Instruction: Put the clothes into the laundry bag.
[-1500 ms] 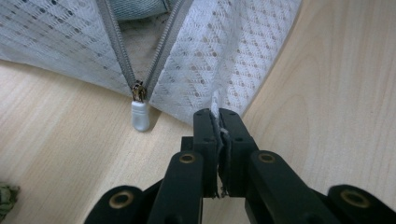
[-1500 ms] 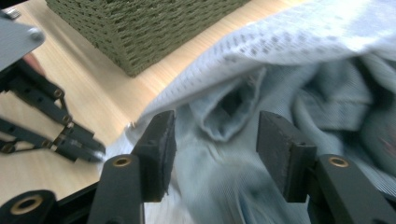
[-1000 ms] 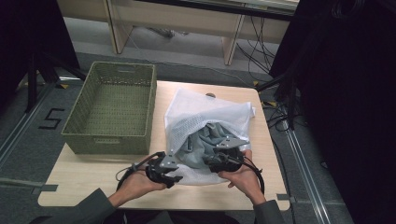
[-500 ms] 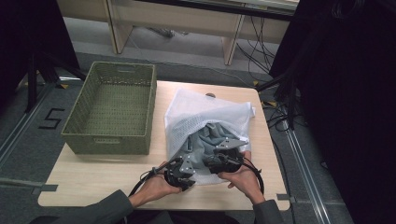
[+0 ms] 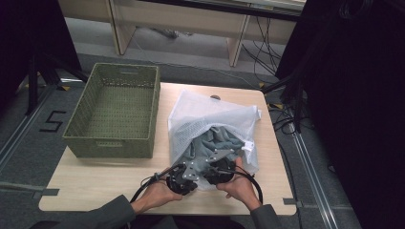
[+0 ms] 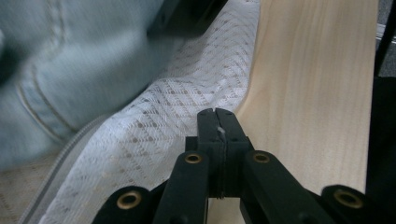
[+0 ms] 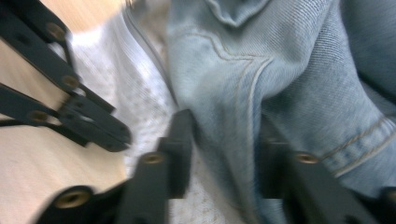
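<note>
A white mesh laundry bag (image 5: 205, 112) lies on the wooden table (image 5: 95, 179) with a light-blue denim garment (image 5: 212, 140) showing in its near opening. Both hands hold grippers side by side at that opening. My left gripper (image 6: 217, 114) has just been closing and is shut, a sliver of the bag's mesh (image 6: 177, 107) pinched at its tips beside the zip edge. My right gripper (image 7: 226, 126) has just been closing, and its jaws grip a fold of the denim (image 7: 261, 60). The left gripper (image 7: 116, 137) appears at the left of the right gripper view, on the mesh (image 7: 140, 93).
A green woven basket (image 5: 114, 107) stands on the table's left half, close to the bag. Bare wood runs along the front left. Grey floor, desk legs and cables lie beyond the far edge, and dark equipment stands at the right.
The left hand has slid right along the front of the table to the bag's near edge, ending beside the right gripper. The right hand has dipped slightly at the opening.
</note>
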Available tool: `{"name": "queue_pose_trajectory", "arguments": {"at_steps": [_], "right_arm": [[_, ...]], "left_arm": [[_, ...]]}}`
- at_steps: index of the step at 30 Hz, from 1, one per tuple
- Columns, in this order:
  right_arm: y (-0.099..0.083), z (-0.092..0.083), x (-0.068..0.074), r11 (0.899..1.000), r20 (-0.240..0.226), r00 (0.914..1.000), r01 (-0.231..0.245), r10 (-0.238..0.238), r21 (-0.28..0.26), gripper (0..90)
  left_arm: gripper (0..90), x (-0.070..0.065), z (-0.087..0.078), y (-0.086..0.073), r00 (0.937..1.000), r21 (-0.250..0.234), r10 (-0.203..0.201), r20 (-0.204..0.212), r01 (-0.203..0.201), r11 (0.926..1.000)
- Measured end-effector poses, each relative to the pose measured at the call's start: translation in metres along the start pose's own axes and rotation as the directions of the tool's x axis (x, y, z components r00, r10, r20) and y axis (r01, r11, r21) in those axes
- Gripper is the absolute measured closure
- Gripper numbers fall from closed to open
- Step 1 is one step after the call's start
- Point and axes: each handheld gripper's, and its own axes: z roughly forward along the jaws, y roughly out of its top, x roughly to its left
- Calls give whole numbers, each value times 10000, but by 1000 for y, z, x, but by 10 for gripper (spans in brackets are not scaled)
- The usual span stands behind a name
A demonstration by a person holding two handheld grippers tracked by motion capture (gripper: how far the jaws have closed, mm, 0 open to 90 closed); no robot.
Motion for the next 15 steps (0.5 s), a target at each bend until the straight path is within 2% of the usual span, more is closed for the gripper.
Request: {"name": "queue_pose_trajectory", "arguments": {"at_steps": [1, 3, 5, 8, 9, 10, 12, 13, 15], "right_arm": [[1, 4, -1, 9996, 78, 9996, 252, -254, 161, 778], [4, 12, -3, 9996, 397, 9988, 277, -278, 26, 827], [8, 18, -6, 10000, 715, 9974, 4, 3, -97, 843], [16, 23, -14, 9993, 1227, 9921, -218, 255, -315, 851], [19, 25, -17, 9983, 1499, 9878, -358, 422, -457, 854], [23, 27, -22, 9980, 1693, 9848, -303, 393, -555, 856], [30, 31, -32, 9956, 2002, 9775, -507, 656, -785, 858], [34, 34, -37, 9933, 2205, 9720, -605, 811, -983, 857], [40, 39, -44, 9915, 2467, 9638, -776, 1013, -1042, 858]], "left_arm": [[889, -1, 0, -1, 10000, 37, -43, 15, 43, 10000], [890, -1, -1, 0, 9999, 38, 146, -50, -146, 9999], [890, -1, -1, -1, 10000, 71, -40, 50, 40, 10000], [890, -1, -1, 0, 9999, 41, 135, 7, -135, 9999], [890, -1, -1, 0, 9999, 47, 114, 18, -115, 9999], [890, -2, 0, -1, 9999, 65, -74, 87, 73, 10000], [890, -1, -1, 0, 9999, 66, 157, 29, -157, 9999], [890, -1, -1, 0, 9999, 71, 132, 31, -133, 9999], [890, -1, -1, -1, 10000, 59, 19, 81, -19, 10000]]}}
